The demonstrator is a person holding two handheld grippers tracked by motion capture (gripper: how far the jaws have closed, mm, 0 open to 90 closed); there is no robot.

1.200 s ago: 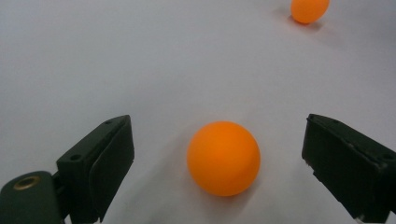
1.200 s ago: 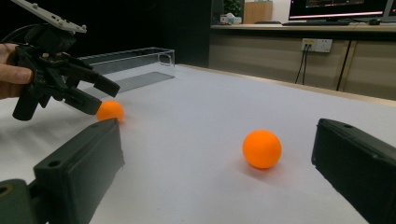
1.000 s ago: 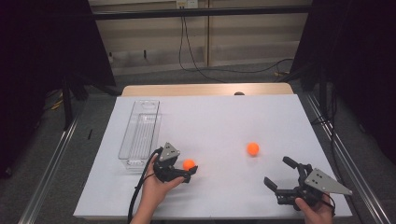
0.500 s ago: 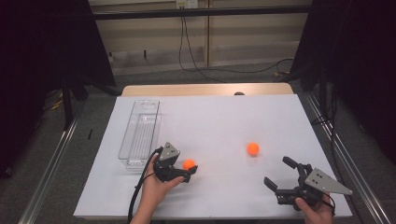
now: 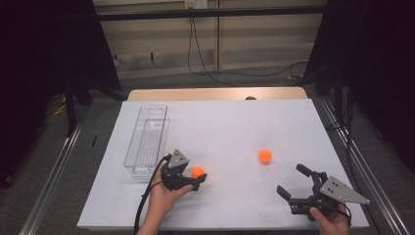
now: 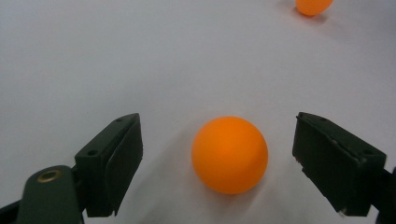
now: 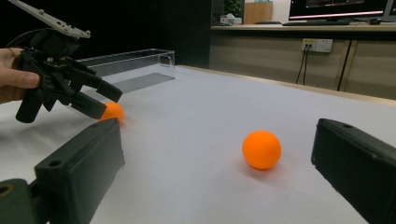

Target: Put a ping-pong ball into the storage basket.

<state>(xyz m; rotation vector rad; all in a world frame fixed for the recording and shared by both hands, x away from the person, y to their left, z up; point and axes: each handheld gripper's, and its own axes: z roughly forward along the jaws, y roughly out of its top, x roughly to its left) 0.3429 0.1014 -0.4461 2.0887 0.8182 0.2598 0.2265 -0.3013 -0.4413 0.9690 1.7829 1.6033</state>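
We had the ball (image 6: 229,154) on the table centred between the left gripper (image 5: 195,180)'s fingers (image 6: 116,158), which had just been closing but weren't yet touching it.

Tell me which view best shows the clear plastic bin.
The high view: the clear bin shows whole from above, long and narrow, lying on the white table just beyond the left gripper. The right gripper view catches it low and side-on, far off, partly behind that gripper.
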